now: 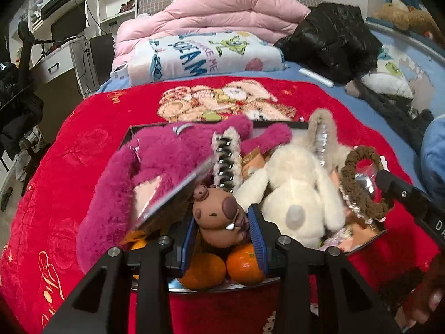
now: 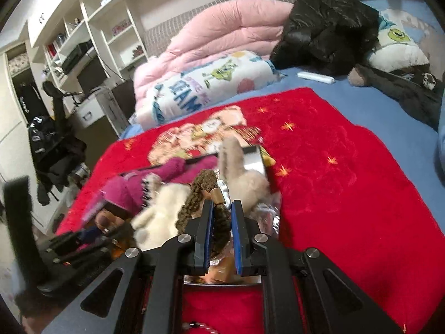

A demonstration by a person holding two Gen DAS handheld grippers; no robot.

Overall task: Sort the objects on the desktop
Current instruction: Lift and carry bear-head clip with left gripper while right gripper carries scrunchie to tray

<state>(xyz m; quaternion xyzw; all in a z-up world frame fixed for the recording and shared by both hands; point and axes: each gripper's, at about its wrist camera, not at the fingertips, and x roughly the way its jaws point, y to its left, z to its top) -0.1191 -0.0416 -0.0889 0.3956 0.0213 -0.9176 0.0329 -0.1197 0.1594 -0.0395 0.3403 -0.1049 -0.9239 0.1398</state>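
A dark tray (image 1: 126, 139) on the red blanket holds a magenta plush bear (image 1: 167, 161), a cream plush (image 1: 294, 189), furry hair claws (image 1: 226, 158), oranges (image 1: 244, 263) and a brown capybara toy (image 1: 217, 220). My left gripper (image 1: 224, 222) is shut on the capybara toy, above the oranges. My right gripper (image 2: 222, 208) is shut on a brown braided hair ring (image 2: 200, 192), which shows at the right in the left wrist view (image 1: 358, 183). The right gripper's body (image 1: 403, 197) shows there too.
The red blanket (image 2: 347, 181) lies on a blue bed. A pink quilt (image 1: 222, 8), a printed blanket (image 1: 200, 55), a black jacket (image 1: 331, 33) and a white tube (image 1: 317, 76) lie behind. A desk and shelves (image 1: 69, 27) stand at the left.
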